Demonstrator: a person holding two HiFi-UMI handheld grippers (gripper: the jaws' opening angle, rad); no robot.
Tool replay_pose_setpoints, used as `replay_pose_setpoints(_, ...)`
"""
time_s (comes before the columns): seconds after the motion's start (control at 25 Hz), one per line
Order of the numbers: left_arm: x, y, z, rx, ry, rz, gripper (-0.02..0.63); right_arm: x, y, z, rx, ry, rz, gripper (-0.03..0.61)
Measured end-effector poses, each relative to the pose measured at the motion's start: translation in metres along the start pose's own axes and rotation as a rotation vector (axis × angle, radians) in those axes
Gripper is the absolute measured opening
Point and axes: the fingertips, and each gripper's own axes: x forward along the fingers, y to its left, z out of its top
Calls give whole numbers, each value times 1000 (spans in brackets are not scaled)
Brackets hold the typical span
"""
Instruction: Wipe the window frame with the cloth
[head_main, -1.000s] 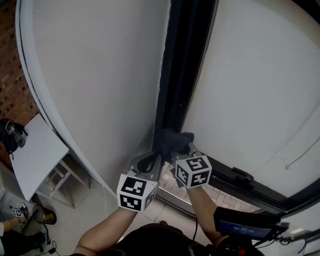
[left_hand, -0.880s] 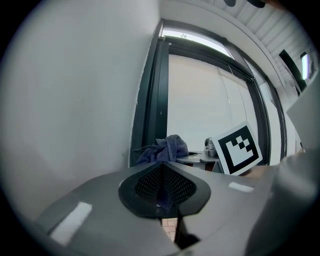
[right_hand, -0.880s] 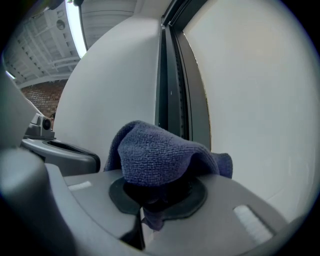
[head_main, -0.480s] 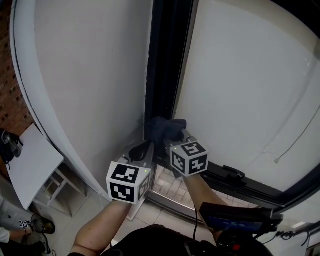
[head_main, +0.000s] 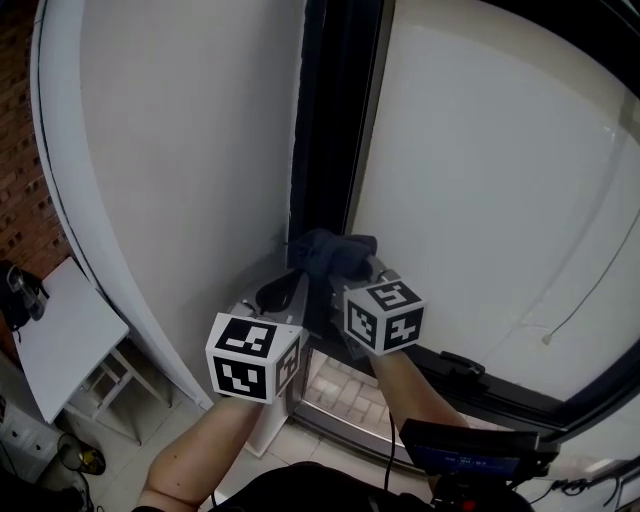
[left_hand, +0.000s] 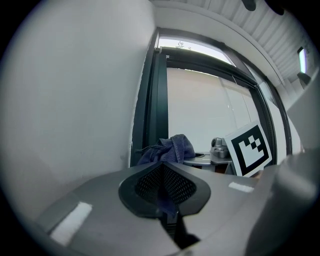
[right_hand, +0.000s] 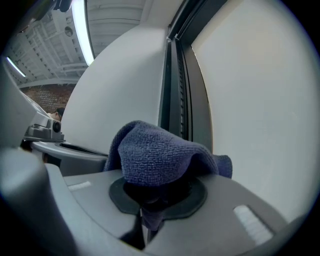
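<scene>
The dark window frame (head_main: 335, 120) runs upright between a white wall and a pale pane. A dark blue cloth (head_main: 330, 250) is bunched against the frame low down, and my right gripper (head_main: 352, 268) is shut on it. In the right gripper view the cloth (right_hand: 155, 155) bulges over the closed jaws of the right gripper (right_hand: 155, 192), with the frame (right_hand: 177, 90) just behind. My left gripper (head_main: 290, 285) sits right beside the cloth on its left, jaws shut. In the left gripper view the cloth (left_hand: 172, 148) lies just beyond the left gripper (left_hand: 162, 182), against the frame (left_hand: 155, 100).
A white curved wall (head_main: 180, 150) stands left of the frame and a pale covered pane (head_main: 480, 170) to the right. A dark bottom rail with a handle (head_main: 460, 365) runs lower right. A white table (head_main: 60, 330) stands below at left, beside a brick wall (head_main: 15, 180).
Both grippers and the cloth have moved a little way up the frame, further above the bottom rail. Their grips look unchanged.
</scene>
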Motion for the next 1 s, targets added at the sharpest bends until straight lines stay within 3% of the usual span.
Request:
replay_pose_setpoints(0.2, -3, -7, 27, -18, -43, -36, -6, -1, -1, 29, -3, -34, 19, 46)
replay_pose_setpoints(0.52, 3, -2, 57, 14, -78, -9, -6, 1, -2, 72, -69, -69, 30, 46)
replay_pose_setpoints(1.0, -5, -11, 124, 11, -173, -68, -6, 1, 3, 152, -131, -132, 35, 46)
